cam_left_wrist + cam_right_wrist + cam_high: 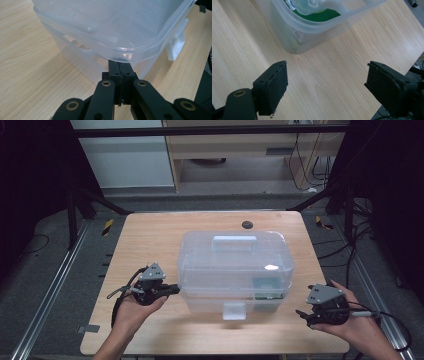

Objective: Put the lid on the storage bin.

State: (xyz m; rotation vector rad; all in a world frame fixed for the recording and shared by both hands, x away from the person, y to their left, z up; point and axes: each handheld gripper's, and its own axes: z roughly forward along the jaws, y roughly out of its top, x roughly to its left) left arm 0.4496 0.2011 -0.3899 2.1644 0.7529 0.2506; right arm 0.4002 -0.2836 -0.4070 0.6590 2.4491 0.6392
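2 black grippers (pixel 170 289) (pixel 301 314) with grey three-cornered top plates, brass-ringed pivots, serrated pads, trailing black cables.

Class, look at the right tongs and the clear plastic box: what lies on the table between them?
Nothing: bare wooden table separates the open right tongs from the clear plastic box, as the right gripper view shows.

- Storage box (pixel 235 265): clear, frosted plastic, whitish latch (pixel 234 310).
- Carton (pixel 317 12) inside: green and white.
- Table (pixel 150 240): pale wood grain.
- Both grippers' jaws: black.

Bright overhead light, dark surroundings, glare on translucent box (pixel 235 265).
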